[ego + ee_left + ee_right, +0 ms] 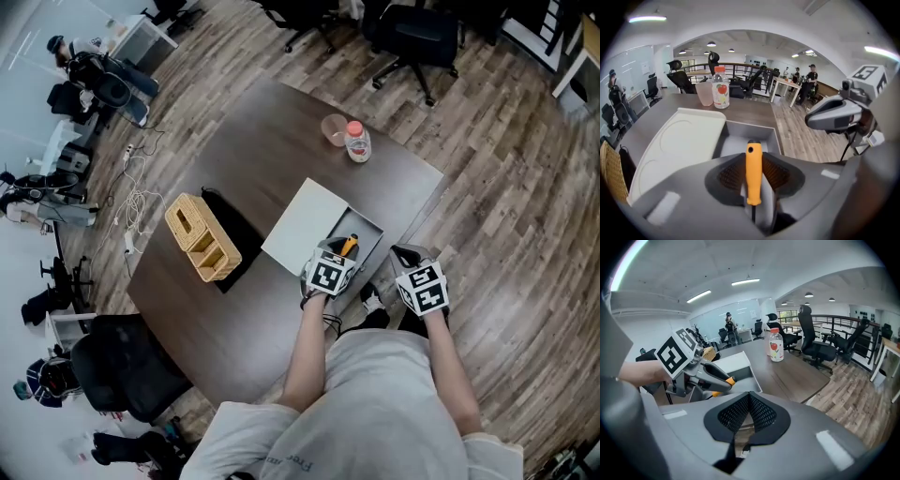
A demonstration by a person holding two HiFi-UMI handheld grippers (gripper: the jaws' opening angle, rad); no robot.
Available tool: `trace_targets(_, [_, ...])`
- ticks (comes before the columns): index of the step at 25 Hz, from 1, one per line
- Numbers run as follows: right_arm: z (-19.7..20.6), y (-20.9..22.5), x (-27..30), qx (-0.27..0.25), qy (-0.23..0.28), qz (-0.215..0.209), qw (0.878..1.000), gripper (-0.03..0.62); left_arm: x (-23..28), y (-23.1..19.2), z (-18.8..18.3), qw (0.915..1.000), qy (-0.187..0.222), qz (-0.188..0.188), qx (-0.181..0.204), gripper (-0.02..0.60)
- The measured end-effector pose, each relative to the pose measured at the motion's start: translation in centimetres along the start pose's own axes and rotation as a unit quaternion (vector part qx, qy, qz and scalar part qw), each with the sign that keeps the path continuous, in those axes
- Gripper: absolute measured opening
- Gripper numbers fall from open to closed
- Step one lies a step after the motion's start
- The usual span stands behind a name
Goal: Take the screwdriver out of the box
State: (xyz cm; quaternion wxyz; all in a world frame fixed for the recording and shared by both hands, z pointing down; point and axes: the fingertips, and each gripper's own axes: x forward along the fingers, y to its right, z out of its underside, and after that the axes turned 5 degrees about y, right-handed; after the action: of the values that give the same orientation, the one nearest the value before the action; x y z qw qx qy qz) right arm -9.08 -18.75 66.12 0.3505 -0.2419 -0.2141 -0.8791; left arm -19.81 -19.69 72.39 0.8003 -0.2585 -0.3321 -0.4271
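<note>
The screwdriver [753, 172] has an orange handle and a thin dark shaft. My left gripper [754, 187] is shut on it, handle pointing forward over the grey open box [740, 136]. From the head view the orange handle [349, 246] pokes out ahead of the left gripper [330, 265], just above the box [367, 231] at the table's near edge. The box's white lid [302, 225] lies to its left. My right gripper [749, 416] is shut with nothing in it and hangs off the table's edge, right of the left one [701, 371]. In the head view the right gripper [412, 258] is over the floor.
A wicker basket [202, 236] on a dark mat sits left of the lid. A bottle with a red cap [357, 142] and a clear cup [334, 128] stand at the table's far side. Office chairs [412, 37] stand beyond the table, another [127, 370] near left.
</note>
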Motion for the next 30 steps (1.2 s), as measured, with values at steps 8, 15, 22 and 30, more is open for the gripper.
trace_targets(8, [-1.0,-3.3,1.3,-0.023,0.025,-0.03,0.999,-0.003,-4.1,-1.4,-0.9,0.9946,0.091,-0.02,-0.046,0.166])
trace_targets(15, [-3.0,-6.0,2.2,-0.047,0.041,-0.085,0.994,-0.003,-7.6,-1.7,-2.2,0.9848,0.145,-0.061,-0.073,0.164])
trace_targets(22, [-4.7,-7.7,1.0,-0.06,0.063,-0.121,0.989,-0.003,-12.1,-0.4,-2.7,0.965,0.214,-0.094,-0.119,0.164])
trace_targets(30, [-3.5,-6.5,-2.1,-0.056,0.064,-0.138,0.987,-0.003,-14.4,3.3,-3.0,0.9497,0.246,-0.122,-0.151,0.164])
